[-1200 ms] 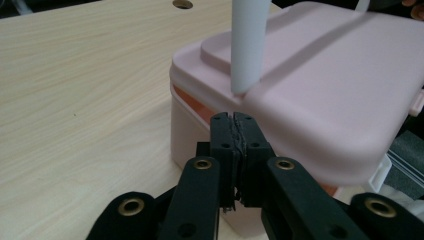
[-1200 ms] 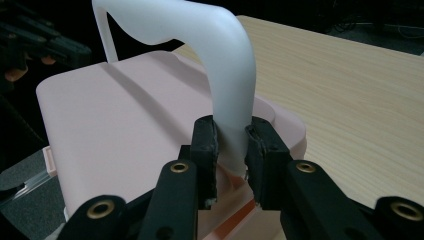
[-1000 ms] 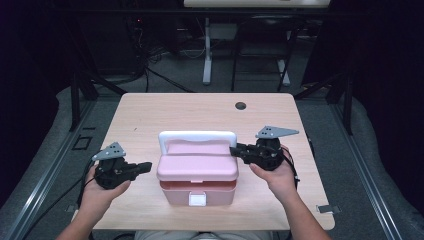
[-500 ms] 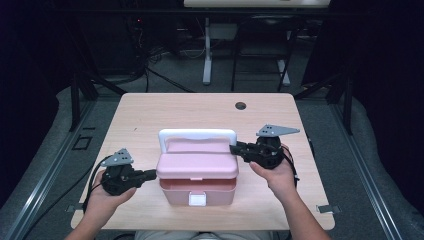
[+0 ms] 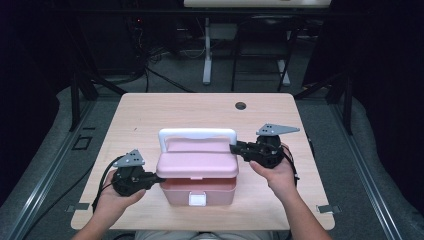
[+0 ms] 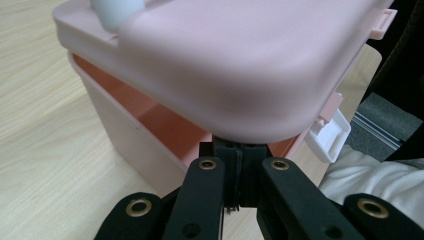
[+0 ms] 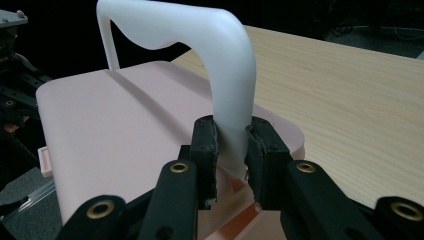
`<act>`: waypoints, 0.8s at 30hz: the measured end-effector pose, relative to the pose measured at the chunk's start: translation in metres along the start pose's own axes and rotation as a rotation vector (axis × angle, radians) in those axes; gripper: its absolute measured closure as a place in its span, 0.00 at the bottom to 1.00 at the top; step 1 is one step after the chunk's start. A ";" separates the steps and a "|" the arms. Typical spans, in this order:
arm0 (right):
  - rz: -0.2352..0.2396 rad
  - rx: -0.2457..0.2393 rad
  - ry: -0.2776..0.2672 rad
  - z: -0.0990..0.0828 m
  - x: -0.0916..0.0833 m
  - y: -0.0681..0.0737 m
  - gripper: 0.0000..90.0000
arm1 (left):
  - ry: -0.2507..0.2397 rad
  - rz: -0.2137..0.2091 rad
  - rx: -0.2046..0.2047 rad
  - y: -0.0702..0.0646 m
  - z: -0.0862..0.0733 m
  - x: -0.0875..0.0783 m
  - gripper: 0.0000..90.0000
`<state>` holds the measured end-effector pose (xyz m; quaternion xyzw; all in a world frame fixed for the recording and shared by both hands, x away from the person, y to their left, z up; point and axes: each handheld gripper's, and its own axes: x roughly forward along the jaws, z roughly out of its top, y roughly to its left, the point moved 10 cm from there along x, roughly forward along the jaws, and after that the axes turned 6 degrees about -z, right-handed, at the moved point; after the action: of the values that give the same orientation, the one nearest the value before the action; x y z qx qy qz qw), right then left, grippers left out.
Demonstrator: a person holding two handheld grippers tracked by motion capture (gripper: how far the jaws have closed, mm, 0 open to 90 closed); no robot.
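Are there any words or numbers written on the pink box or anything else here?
No words, numbers or signs can be read anywhere.
The pink box, its white handle and white latch are plain.
The table bears nothing written.
The grey plates on the left gripper and right gripper show only small holes.

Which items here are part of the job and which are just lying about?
In the job:
- pink box, lid lifted off the base
- white handle, pinched by the right gripper
- left gripper, shut, tips under the lid's edge

Lying about:
- table
- dark cable hole
- tape marks at the near corners
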<state>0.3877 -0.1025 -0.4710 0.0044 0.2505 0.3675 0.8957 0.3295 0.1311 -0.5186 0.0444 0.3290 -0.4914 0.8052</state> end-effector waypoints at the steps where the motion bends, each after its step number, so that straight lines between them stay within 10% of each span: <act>1: 0.000 0.000 0.001 0.000 0.000 0.000 0.83 | 0.000 -0.002 0.001 -0.001 0.000 0.001 1.00; 24: -0.014 0.010 -0.005 -0.002 -0.002 -0.005 0.77 | 0.006 -0.004 0.008 -0.003 0.001 0.002 1.00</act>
<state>0.3885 -0.1077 -0.4731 0.0082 0.2503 0.3598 0.8988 0.3279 0.1271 -0.5183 0.0486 0.3294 -0.4941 0.8031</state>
